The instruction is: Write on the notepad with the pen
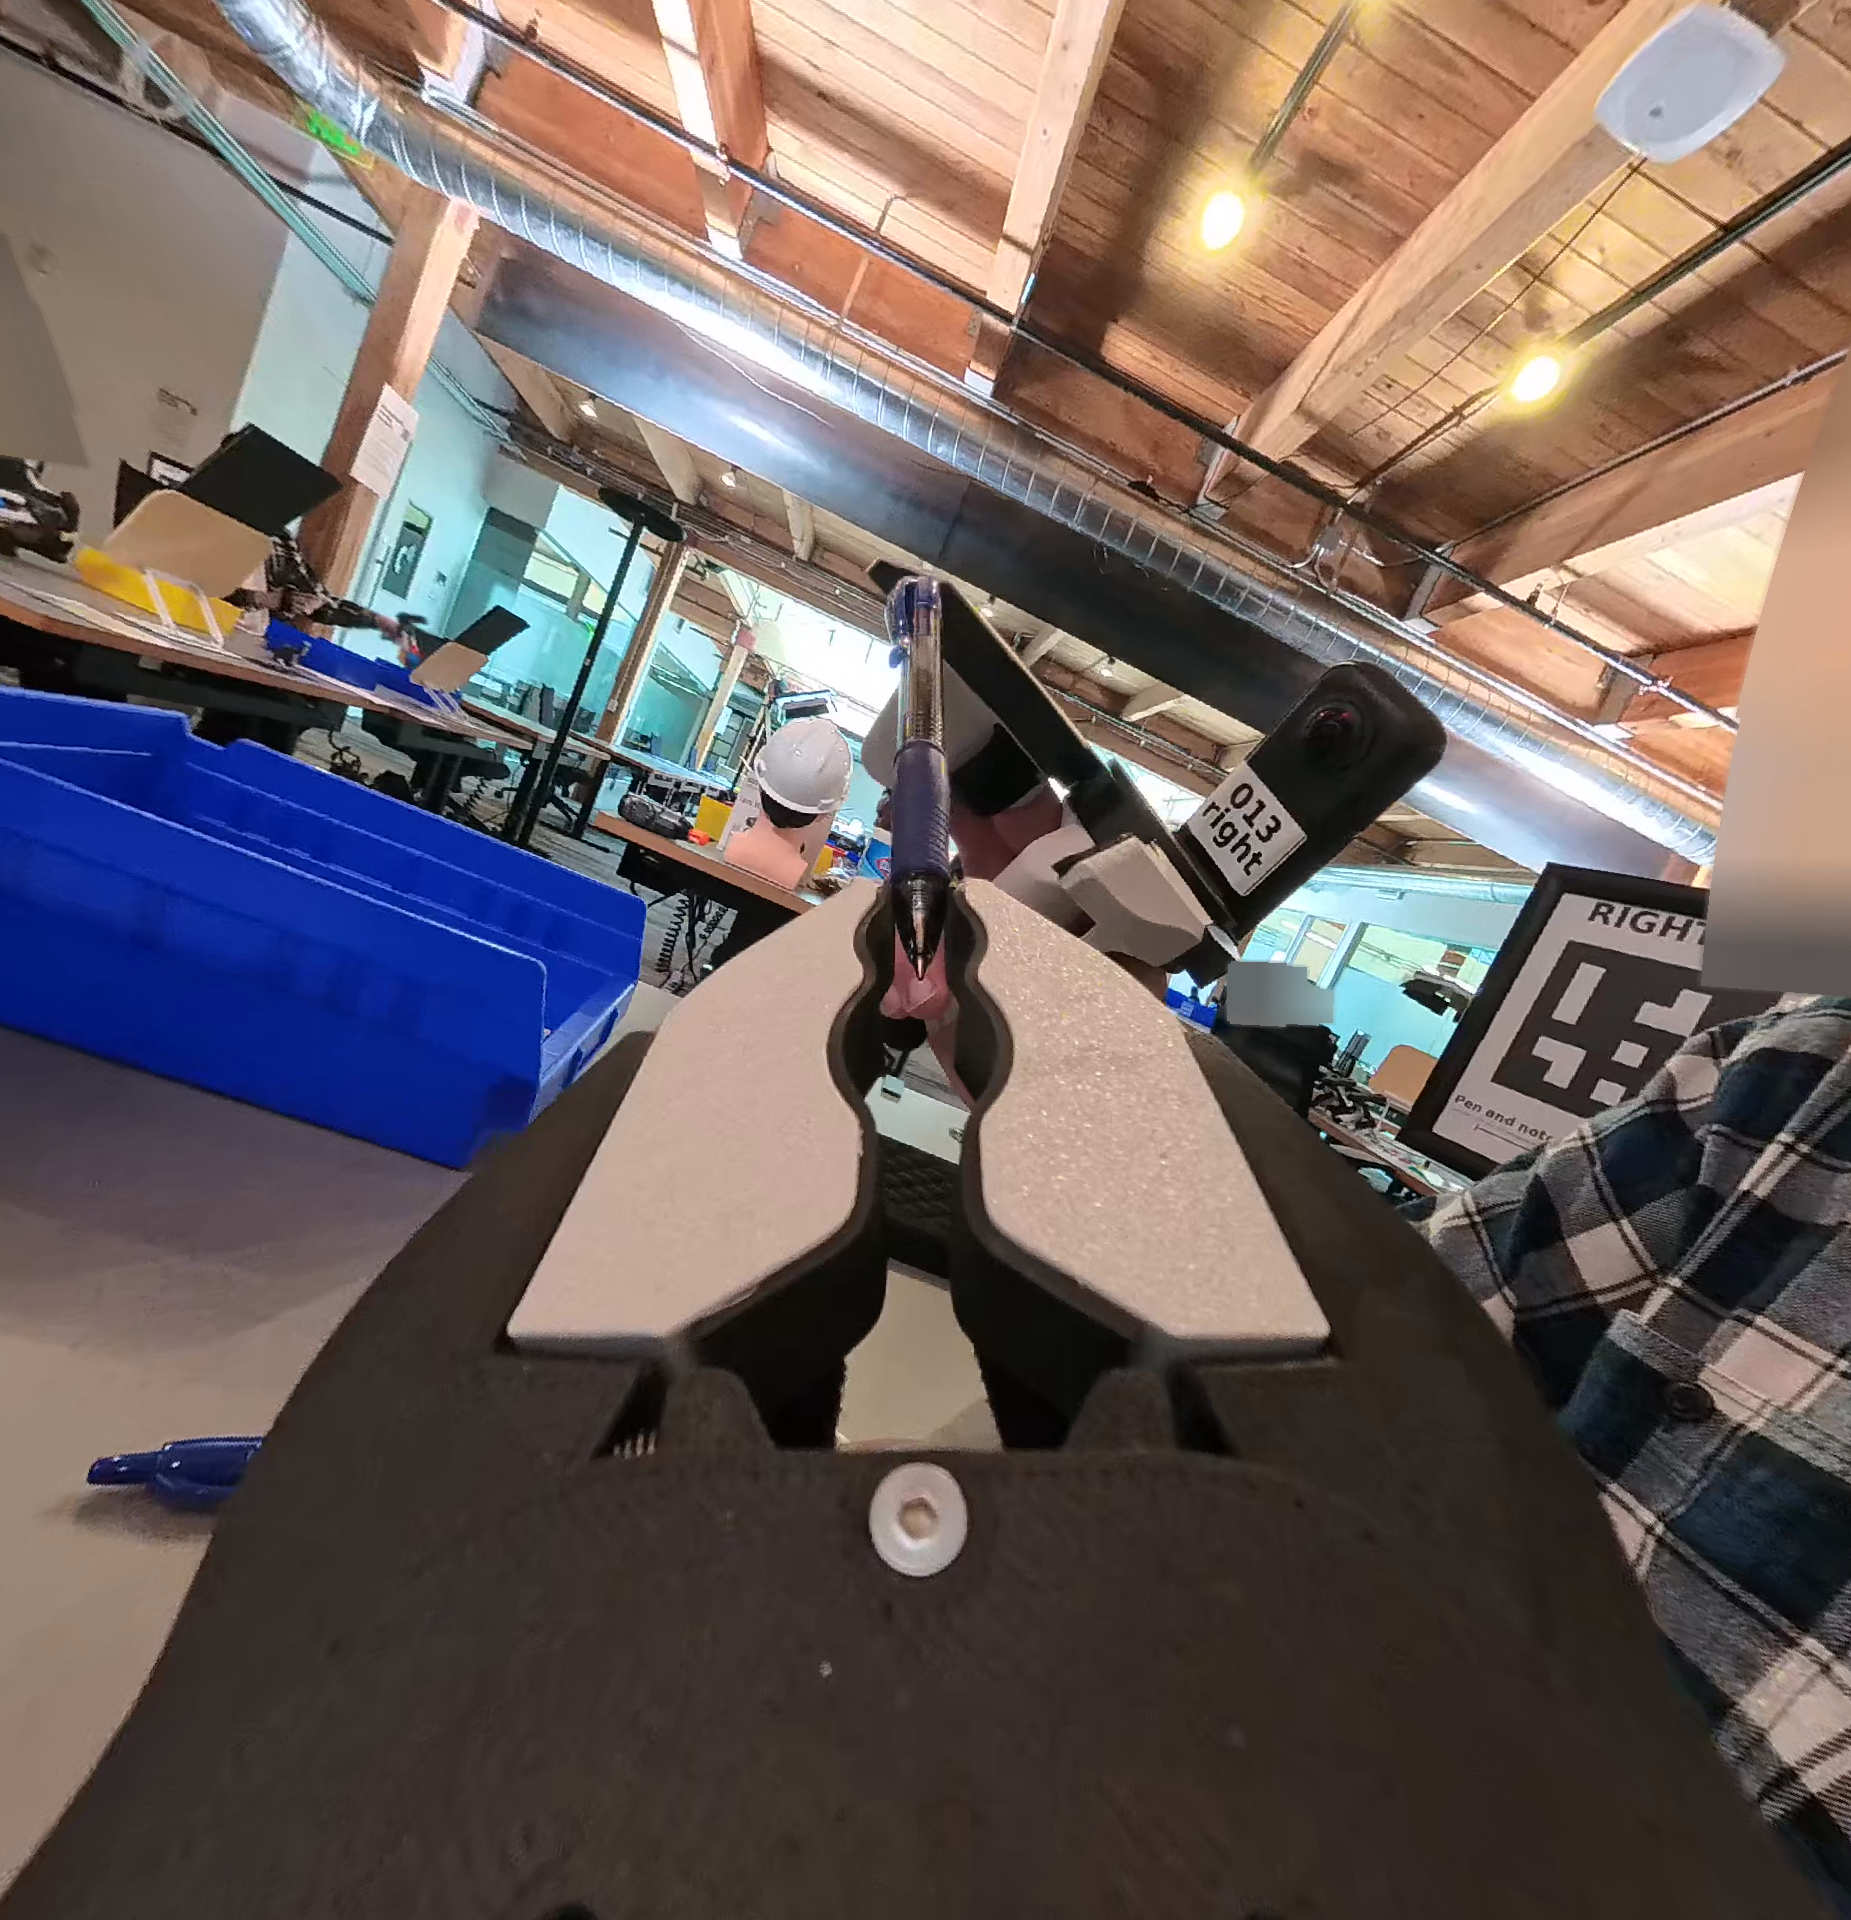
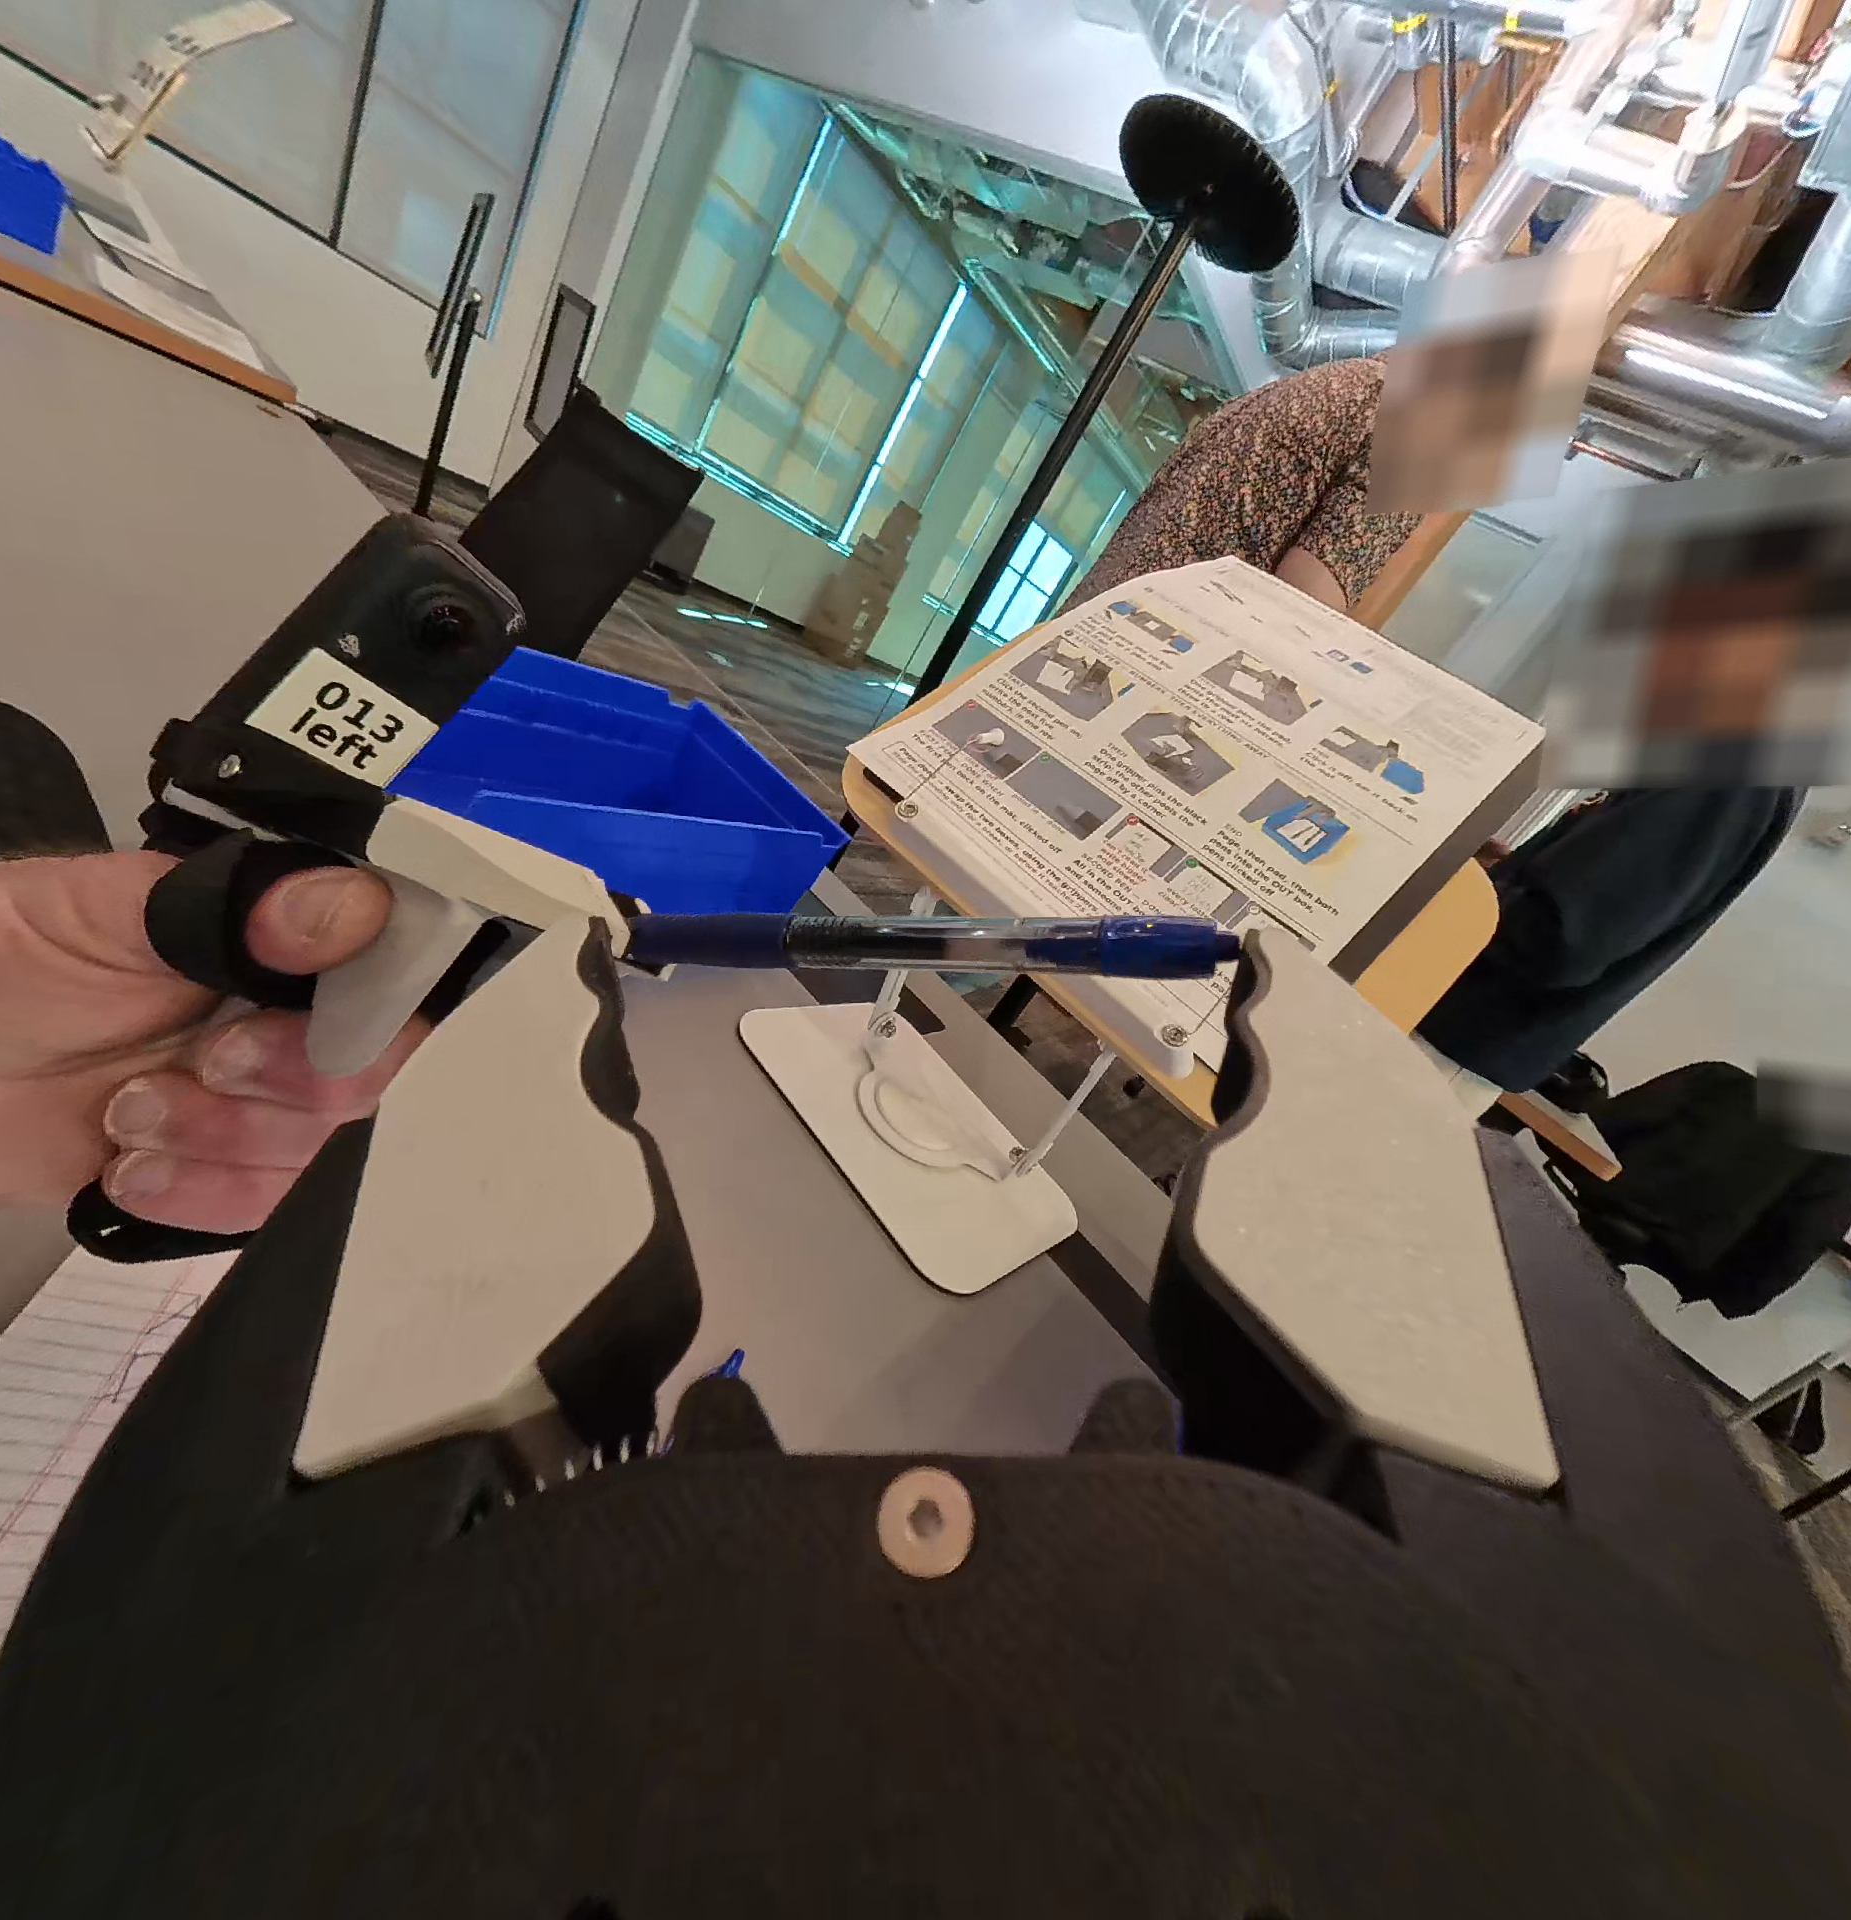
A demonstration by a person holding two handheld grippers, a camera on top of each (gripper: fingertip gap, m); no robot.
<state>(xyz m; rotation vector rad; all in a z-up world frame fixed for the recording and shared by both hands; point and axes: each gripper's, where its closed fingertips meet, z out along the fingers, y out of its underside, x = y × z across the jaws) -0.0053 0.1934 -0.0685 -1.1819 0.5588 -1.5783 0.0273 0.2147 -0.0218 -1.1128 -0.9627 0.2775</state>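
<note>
My left gripper (image 1: 916,902) is shut on the writing end of a blue pen (image 1: 919,748), whose tip pokes back between the fingers. In the right wrist view the pen (image 2: 921,943) lies level, held at its left end by the left gripper (image 2: 604,920) in a hand. My right gripper (image 2: 926,948) is open wide, its two fingertips standing at either end of the pen; the clicker end is at the right fingertip (image 2: 1253,966). The lined notepad (image 2: 48,1403) lies on the table at lower left, partly hidden.
A blue bin (image 1: 277,935) stands on the grey table to the left, also in the right wrist view (image 2: 630,790). A second blue pen (image 1: 173,1465) lies on the table. An instruction sheet on a stand (image 2: 1191,748) is ahead. A plaid sleeve (image 1: 1679,1299) is at right.
</note>
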